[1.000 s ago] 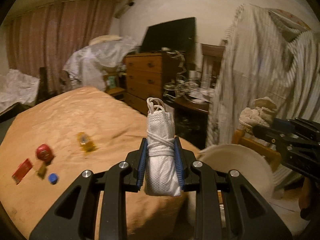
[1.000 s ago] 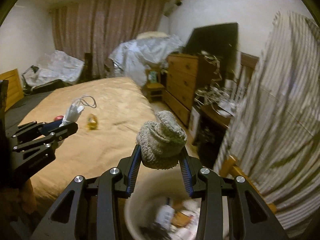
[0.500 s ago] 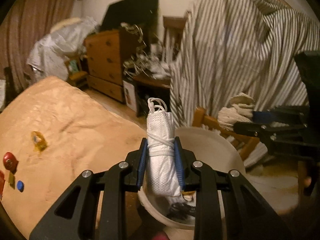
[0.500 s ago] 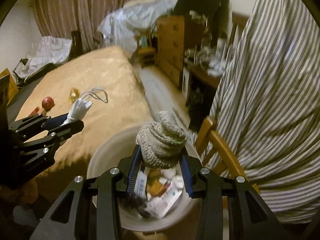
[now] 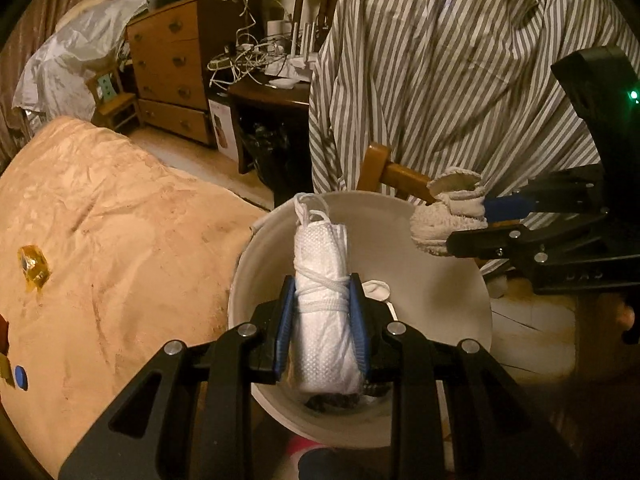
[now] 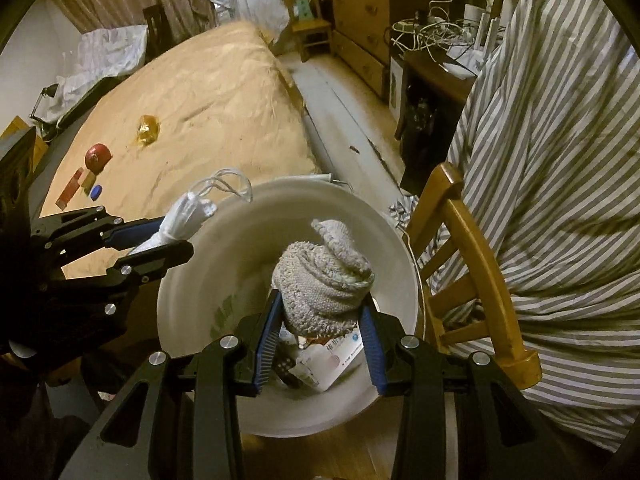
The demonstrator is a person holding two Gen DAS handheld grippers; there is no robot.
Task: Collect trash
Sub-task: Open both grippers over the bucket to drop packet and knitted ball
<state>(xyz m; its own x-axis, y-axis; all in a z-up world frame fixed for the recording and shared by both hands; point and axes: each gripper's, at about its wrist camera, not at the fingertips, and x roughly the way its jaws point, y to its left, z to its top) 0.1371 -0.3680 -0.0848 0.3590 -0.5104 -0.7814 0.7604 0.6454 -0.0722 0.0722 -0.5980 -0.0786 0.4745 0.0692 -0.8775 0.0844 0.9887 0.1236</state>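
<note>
A: What does each gripper hold, nearest first?

B: The left gripper (image 5: 322,312) has its fingers clamped on a rolled white mask (image 5: 324,320), bound with its own cord and standing upright between the blue pads. The right gripper (image 6: 320,320) has its fingers clamped on a balled grey sock (image 6: 326,280).

A: Where do they sit relative to the bin?

B: Both hang over the open mouth of the white bin (image 6: 192,280). In the right wrist view the sock is above the middle of the bin, while the mask, seen at left, is over the left rim. In the left wrist view the sock appears at right, over the far right rim of the bin (image 5: 440,320).

A: What lies inside?

B: Paper and packaging, partly hidden behind the right fingers; details are too small to read.

A: And beyond the bin?

B: To the left, a bed (image 6: 208,92) with a tan cover carries loose trash: a yellow wrapper (image 6: 147,130), a red ball (image 6: 98,156), a red packet (image 6: 70,190) and a blue cap (image 6: 96,191), all well apart from the bin. To the right, a wooden chair (image 6: 476,248) stands just beside the bin, draped with striped cloth (image 6: 560,160). Farther off are a dresser (image 5: 172,68) and a tangle of cables (image 5: 244,56).
</note>
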